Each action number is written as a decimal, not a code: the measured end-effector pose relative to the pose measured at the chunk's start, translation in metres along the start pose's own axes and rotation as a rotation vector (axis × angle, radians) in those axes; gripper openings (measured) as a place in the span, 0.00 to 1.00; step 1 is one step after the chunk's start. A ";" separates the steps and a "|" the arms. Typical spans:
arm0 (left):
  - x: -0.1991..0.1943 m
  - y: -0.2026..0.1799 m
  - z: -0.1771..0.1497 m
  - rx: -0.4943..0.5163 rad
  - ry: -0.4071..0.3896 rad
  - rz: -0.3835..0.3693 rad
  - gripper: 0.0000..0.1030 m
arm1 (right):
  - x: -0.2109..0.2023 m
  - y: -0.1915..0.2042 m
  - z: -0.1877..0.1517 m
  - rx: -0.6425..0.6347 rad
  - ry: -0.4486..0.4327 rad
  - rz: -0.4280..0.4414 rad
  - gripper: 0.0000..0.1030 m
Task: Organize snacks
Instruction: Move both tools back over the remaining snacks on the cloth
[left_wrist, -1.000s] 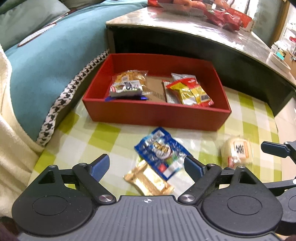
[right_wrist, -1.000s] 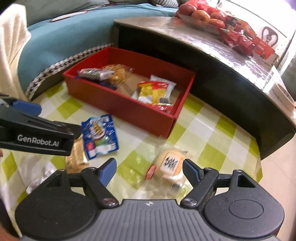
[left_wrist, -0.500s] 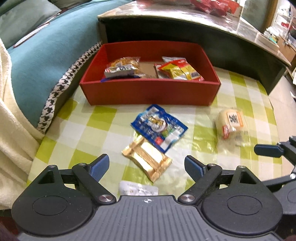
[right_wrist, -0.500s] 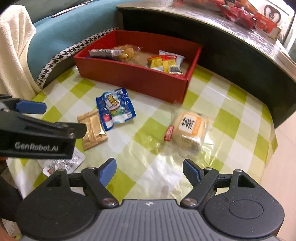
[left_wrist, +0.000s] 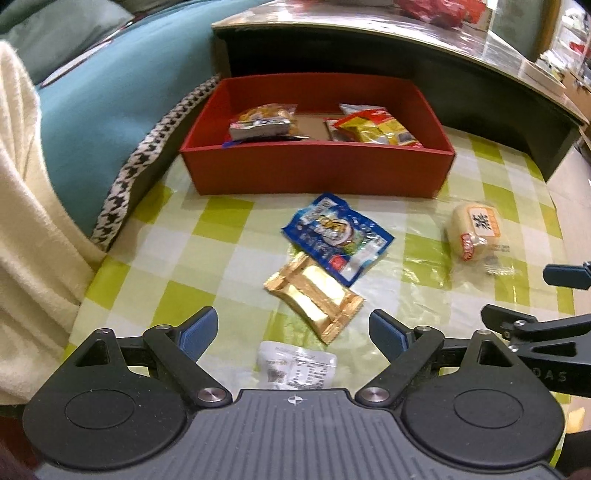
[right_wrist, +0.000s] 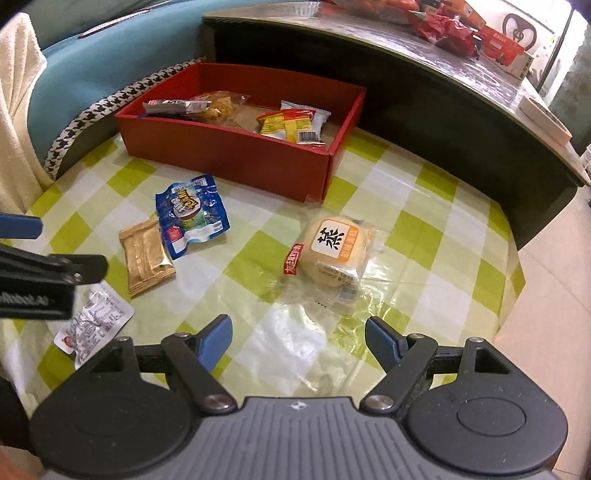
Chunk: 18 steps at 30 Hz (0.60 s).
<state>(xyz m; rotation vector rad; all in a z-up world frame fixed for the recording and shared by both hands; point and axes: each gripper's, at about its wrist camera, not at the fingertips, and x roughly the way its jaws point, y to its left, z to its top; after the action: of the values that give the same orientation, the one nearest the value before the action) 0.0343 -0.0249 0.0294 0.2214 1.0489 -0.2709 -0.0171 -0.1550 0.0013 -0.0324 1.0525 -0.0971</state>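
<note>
Your left gripper has its jaws spread wide with nothing held, hanging over a clear wrapper and a gold packet. Your right gripper is also wide apart and empty, just short of the wrapped bun. Next out, a blue pouch overlaps the gold packet's far end on the green checked cloth. Furthest, the red box holds several snack bags, against a dark counter.
</note>
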 end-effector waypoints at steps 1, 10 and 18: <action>0.000 0.003 -0.001 -0.006 0.003 0.003 0.90 | 0.001 0.000 0.001 -0.002 0.002 0.007 0.79; 0.011 0.021 -0.035 -0.045 0.112 0.005 0.91 | -0.002 0.020 0.008 -0.063 -0.020 0.073 0.79; 0.042 0.009 -0.054 0.023 0.225 0.010 0.87 | -0.006 0.003 0.010 -0.016 -0.035 0.069 0.79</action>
<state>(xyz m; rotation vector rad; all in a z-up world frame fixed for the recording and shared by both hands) 0.0127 -0.0048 -0.0328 0.2830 1.2677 -0.2527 -0.0113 -0.1517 0.0114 -0.0119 1.0181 -0.0255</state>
